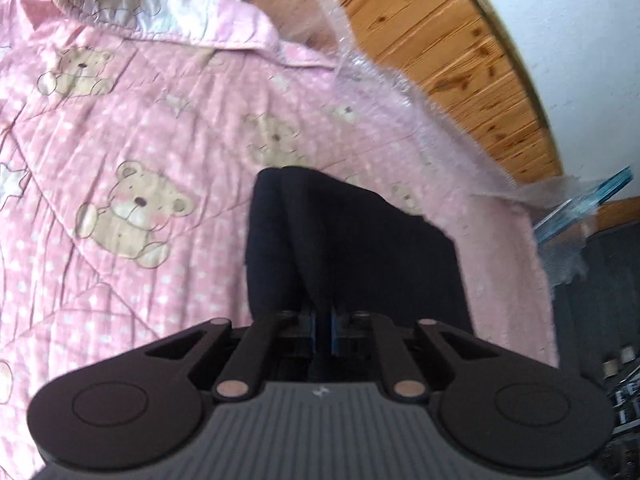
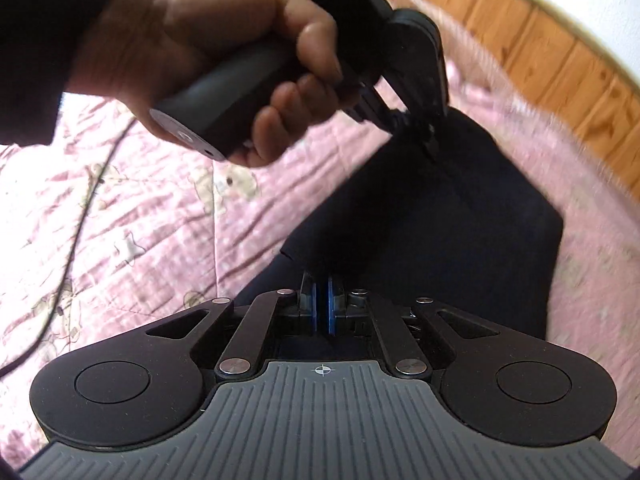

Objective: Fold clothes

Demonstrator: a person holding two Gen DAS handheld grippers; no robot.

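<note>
Looking along the left gripper (image 1: 322,316), its jaws are pinched on the dark garment (image 1: 352,248), which stretches ahead over the pink bear quilt (image 1: 132,128). From the right gripper (image 2: 322,308), likewise clamped on cloth, the garment runs toward the left one.

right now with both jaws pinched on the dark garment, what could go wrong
The left gripper and right gripper each pinch only an edge of the dark garment, so the cloth may slip out. It hangs bunched in the left view, so the fold could land crooked. A cable on the pink quilt could snag.
</note>
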